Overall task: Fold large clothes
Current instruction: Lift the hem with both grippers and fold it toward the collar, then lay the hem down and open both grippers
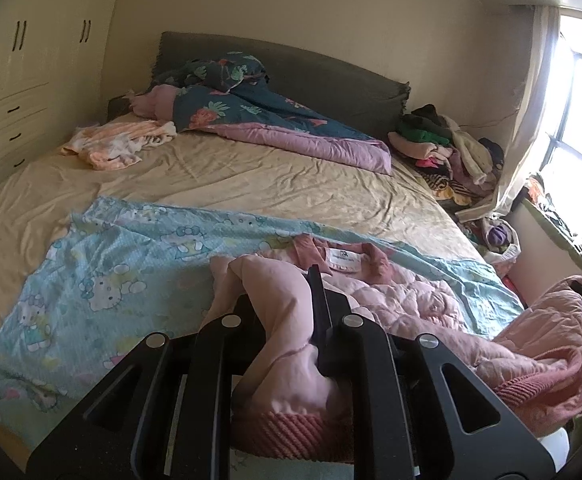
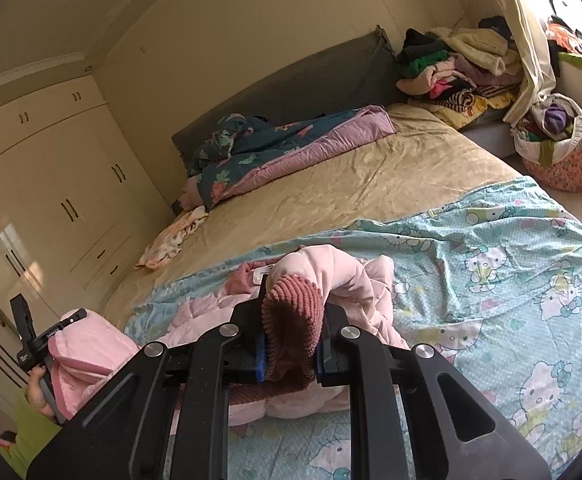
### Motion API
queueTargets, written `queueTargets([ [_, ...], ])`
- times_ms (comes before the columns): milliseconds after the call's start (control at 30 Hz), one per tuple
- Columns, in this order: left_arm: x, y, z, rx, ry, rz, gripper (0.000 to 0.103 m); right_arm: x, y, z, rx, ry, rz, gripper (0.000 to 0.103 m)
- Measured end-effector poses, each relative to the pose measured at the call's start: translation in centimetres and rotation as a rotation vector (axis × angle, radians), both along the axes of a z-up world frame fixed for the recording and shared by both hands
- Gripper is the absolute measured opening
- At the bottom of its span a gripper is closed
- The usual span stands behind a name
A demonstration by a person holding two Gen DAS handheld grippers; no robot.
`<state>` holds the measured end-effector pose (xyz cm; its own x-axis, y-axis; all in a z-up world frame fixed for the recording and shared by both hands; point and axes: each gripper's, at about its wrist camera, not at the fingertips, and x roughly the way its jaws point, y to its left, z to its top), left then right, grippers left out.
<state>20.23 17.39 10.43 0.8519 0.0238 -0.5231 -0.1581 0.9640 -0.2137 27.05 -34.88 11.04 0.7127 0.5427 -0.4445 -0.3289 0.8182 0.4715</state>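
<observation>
Pink quilted jacket (image 1: 419, 304) spread rumpled on the near part of the bed (image 1: 251, 176), lying on a pale blue cartoon-cat sheet (image 1: 111, 264); white neck label (image 1: 345, 260) facing up at the collar, towards the far side.

Left gripper (image 1: 323, 320) clenched on one pink sleeve (image 1: 283, 304), the ribbed dark-pink cuff (image 1: 291, 432) hanging near the camera below the pinched cloth.

Right gripper (image 2: 291, 344) clamped on the other sleeve's ribbed cuff (image 2: 293, 320), blue pads pressing either side of it, the sleeve arching up and over beyond the fingers.

In the right wrist view, at the far left edge, a bare hand (image 2: 39, 394) holding the other gripper's handle, pink jacket cloth bunched just beside it.

Further up the bed: a crumpled peach-and-white garment (image 1: 119, 144) to the left, a dark floral quilt with a mauve lining (image 1: 275, 120) against the grey headboard (image 1: 331, 76).

Heap of mixed clothes (image 1: 447, 148) at the far right, beside the curtain (image 1: 531, 112). Fabric basket stuffed with clothes (image 2: 555, 148) on the floor right of the bed. Cream wardrobe (image 2: 51, 184) along the left wall.
</observation>
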Motion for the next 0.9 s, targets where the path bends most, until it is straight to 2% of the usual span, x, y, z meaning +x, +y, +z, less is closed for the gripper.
queueTargets([
  [167,2.1,0.7,-0.6,0.002,0.025,0.023,0.009,2.6,0.0,-0.7,0.018,0.050,-0.008,0.016],
  [533,5.7,2.0,-2.2,0.027,0.054,0.073,0.009,8.5,1.0,-2.0,-0.011,0.109,-0.014,0.017],
  [700,7.5,2.6,-3.6,0.046,0.076,0.091,0.010,11.0,1.3,-3.4,-0.019,0.143,-0.019,0.017],
  [900,9.2,2.6,-4.9,0.071,0.099,0.098,0.010,13.3,1.3,-5.3,0.002,0.186,-0.011,0.022],
])
